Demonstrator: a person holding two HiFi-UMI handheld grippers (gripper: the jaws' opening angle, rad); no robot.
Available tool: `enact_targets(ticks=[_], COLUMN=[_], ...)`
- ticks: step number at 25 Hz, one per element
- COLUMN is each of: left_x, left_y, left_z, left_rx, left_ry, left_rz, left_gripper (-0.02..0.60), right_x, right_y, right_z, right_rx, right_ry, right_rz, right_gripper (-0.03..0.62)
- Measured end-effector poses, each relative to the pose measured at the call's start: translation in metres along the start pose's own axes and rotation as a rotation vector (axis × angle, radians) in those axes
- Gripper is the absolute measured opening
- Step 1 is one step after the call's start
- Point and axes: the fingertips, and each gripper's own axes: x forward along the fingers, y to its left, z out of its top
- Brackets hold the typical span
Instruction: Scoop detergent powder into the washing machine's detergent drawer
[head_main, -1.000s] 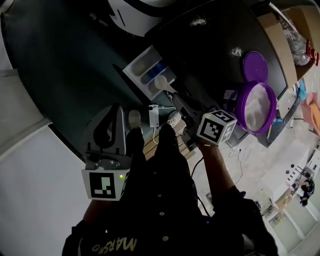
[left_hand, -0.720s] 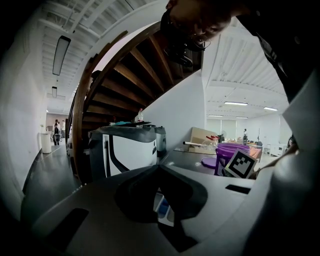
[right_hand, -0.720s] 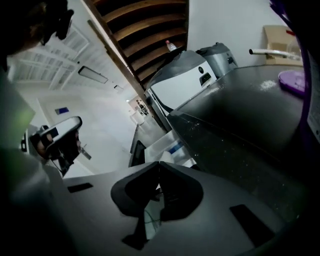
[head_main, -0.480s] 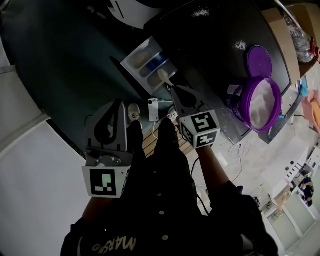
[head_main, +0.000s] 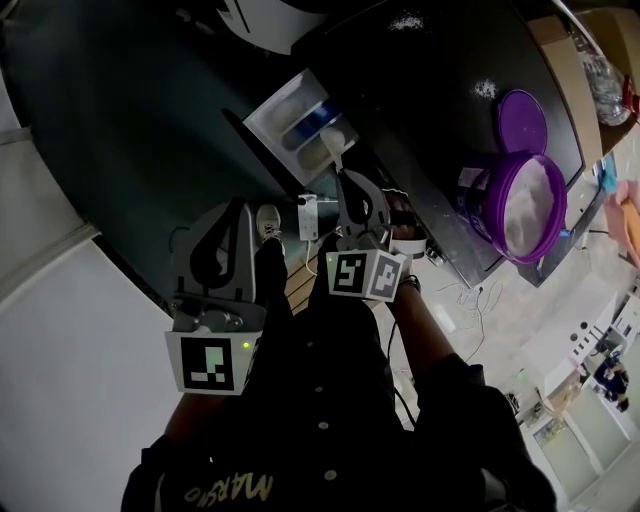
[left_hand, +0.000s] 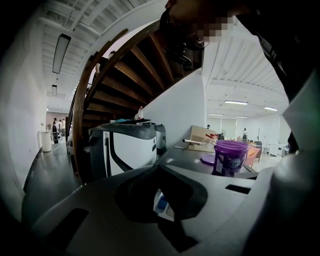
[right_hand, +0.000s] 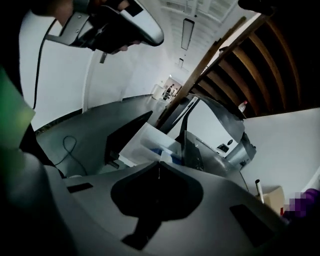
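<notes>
Both claws clenched; right claw (right_hand: 160, 167) grips scoop (head_main: 330, 152), handle hidden, over drawer (head_main: 263, 128); left claw (left_hand: 159, 167) empty

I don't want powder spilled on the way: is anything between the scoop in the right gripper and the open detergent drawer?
Nothing visible does. The right gripper holds the scoop with its bowl at the near end of the open detergent drawer, and no object lies between them.
</notes>
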Motion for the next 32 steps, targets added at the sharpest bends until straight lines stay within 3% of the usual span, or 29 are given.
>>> enact_targets(ticks=[9,12,14,21,23,26,32], left_x=[-0.003,-0.003,-0.003,-0.005,-0.007,-0.009,-0.010], left_y=[0.000,0.000,0.000,-0.005,-0.008,-0.011,-0.025], left_z=[-0.002,0.000,0.002,0.019,0.026,0.037,0.064], left_rx=[0.000,-0.002,0.001,0.000,0.002,0.008,0.030], left_ry=[0.003,-0.002,-0.007,-0.040,-0.053,-0.075,-0.131], left_rz=[-0.003,-0.002,-0.005,-0.004,-0.006,-0.011,-0.037], left_gripper=[0.012,0.012,0.012,0.012,0.012,0.012,0.012], right_x=[-0.001,-0.004,-0.007,-0.023,-0.028,-0.039,-0.083], right_y=[-0.003,-0.008,-0.011,-0.032,-0.037,-0.048,-0.082], right_z=[-0.003,0.000,0.005,0.015,0.014,0.016,0.042], right_rx=[-0.092,-0.067,0.039,0.709,0.849,0.917,0.948], right_ry=[0.007,-0.004,-0.020,-0.092,-0.107,-0.134,-0.229], right_rz=[-0.068,-0.083,-0.057,0.129,0.160,0.162,0.165], right_gripper=[0.029,0.029,0.029,0.029,0.029,0.029,0.029])
